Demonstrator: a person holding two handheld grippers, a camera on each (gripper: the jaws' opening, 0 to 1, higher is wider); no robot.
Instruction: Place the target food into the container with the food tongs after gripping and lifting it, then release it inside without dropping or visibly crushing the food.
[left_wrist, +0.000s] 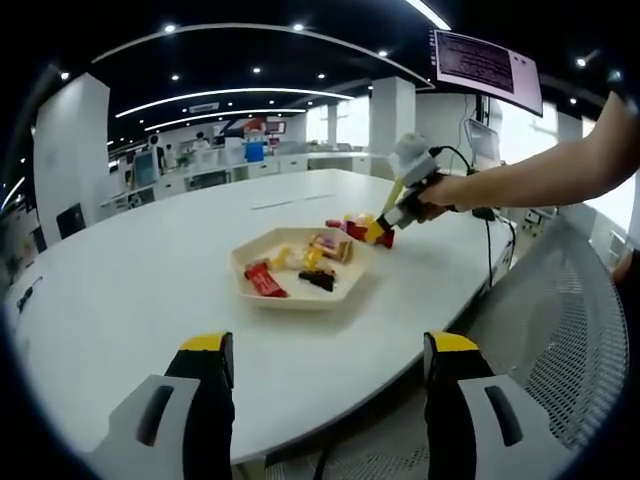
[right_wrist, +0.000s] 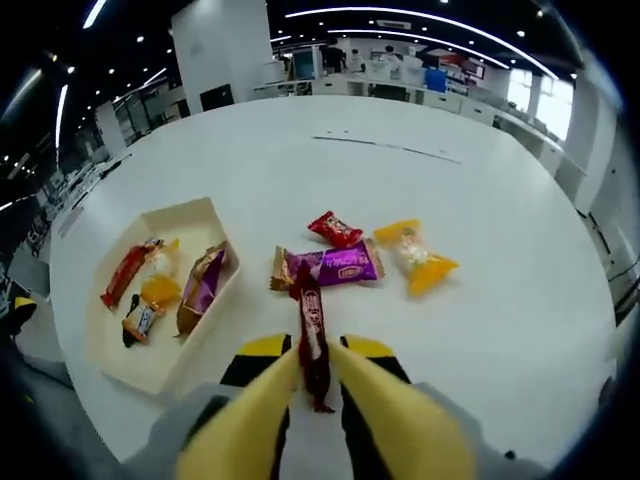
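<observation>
Cream tray: a shallow hexagonal container (left_wrist: 262, 297) sits on the white table (left_wrist: 130, 290); in the right gripper view the same tray (right_wrist: 100, 340) lies left of the jaws, one corner cut off by the rim.
Tray contents: a long red wrapped bar (right_wrist: 127, 270), an orange sweet (right_wrist: 160, 292), a small dark packet (right_wrist: 138, 320) and a brown-and-purple wrapped piece (right_wrist: 200, 290) leaning against the tray's right wall.
Loose on the table: a purple wrapped sweet (right_wrist: 330, 268), a small red sweet (right_wrist: 334, 229) just beyond it, and a yellow wrapped sweet (right_wrist: 413, 256) to their right, all near each other and outside the tray.
Target food: a dark red wrapped bar (right_wrist: 312, 335) is held lengthwise between the tong tips, its far end over the purple sweet, beside the tray and not in it.
Right gripper: the right gripper (right_wrist: 312, 365) carries yellow tongs (right_wrist: 250, 420) whose tips are pressed together on the red bar; in the left gripper view it (left_wrist: 388, 228) hangs over the loose sweets, held by a person's bare arm (left_wrist: 540, 170).
Left gripper: the left gripper (left_wrist: 330, 350) stands at the near table edge, jaws wide apart, holding nothing.
Hard to make out: print on the wrappers is too small to read; whether the bar touches the table cannot be told.
Beside the table: a grey mesh chair (left_wrist: 570, 320).
</observation>
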